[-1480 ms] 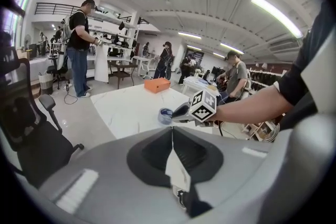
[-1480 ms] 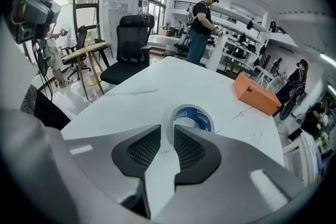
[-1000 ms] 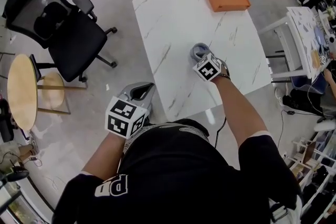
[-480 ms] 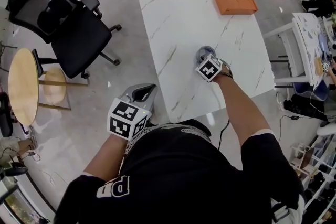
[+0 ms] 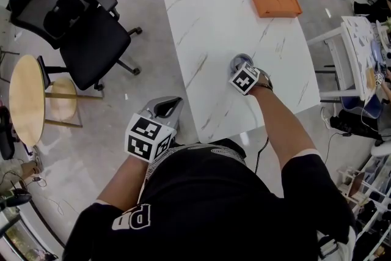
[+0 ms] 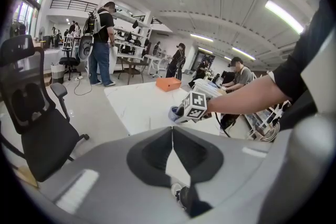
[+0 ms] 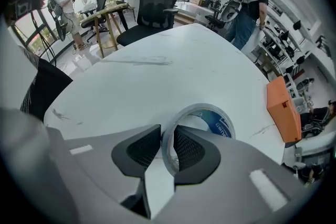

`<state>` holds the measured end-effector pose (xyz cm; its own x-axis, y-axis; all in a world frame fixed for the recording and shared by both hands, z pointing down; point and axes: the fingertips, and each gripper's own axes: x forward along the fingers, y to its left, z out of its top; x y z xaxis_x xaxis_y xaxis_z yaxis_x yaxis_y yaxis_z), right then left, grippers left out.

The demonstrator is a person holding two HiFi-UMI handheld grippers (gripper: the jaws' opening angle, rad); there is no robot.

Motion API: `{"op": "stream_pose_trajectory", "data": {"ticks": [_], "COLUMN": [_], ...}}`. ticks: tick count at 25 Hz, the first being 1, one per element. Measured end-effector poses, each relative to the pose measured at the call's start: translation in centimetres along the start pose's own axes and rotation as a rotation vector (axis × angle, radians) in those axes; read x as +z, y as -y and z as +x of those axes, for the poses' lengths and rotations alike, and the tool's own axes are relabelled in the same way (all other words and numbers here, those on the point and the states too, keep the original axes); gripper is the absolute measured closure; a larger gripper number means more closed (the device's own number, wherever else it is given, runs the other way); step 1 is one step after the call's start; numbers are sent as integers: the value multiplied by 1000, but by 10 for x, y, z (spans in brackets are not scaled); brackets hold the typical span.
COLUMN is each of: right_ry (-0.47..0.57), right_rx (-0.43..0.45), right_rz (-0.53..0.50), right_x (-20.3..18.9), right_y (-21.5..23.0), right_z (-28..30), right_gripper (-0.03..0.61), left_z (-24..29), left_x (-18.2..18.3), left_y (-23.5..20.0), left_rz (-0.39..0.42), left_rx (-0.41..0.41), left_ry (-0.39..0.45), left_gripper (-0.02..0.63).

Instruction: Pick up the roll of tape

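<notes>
Roll of tape [image 7: 209,114] lies on the white counter [image 5: 208,21], near its middle. The right hand-held gripper [image 7: 167,140] has one jaw in the hole and one outside, pinching the wall of the roll. So the grab looks done. I think the next move is to lift it straight up with a firm squeeze. The left hand-held gripper [image 6: 172,135] is closed on nothing, down off the counter's near edge. I count one roll, two grippers, one counter and one orange box [image 5: 276,2] at the far side.

Bright, even ceiling-strip light — sharp frames, fisheye warp and dark corners.
</notes>
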<state>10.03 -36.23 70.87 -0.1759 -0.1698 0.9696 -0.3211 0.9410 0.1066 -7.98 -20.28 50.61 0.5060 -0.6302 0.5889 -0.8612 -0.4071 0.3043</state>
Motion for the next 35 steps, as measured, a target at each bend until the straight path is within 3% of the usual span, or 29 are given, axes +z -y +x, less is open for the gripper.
{"op": "stream_pose_trajectory", "data": {"ticks": [7, 19, 24, 35], "right_ry": [3, 71, 173, 352], "right_rx": [-7, -17, -59, -58], "right_rz": [11, 123, 196, 321], "right_x": [-2, 1, 13, 17], "right_y": [0, 4, 11, -10], "right_z": [-1, -21, -49, -104], "right_gripper": [509, 514, 517, 515], "left_z": [-1, 1, 4, 10], "left_x": [2, 9, 14, 23], "left_y": [-1, 2, 12, 31], "left_rz": [13, 49, 81, 136], "left_rx": [-13, -45, -78, -133], "left_ry": [-3, -2, 1, 9], "left_gripper": [554, 554, 554, 554]}}
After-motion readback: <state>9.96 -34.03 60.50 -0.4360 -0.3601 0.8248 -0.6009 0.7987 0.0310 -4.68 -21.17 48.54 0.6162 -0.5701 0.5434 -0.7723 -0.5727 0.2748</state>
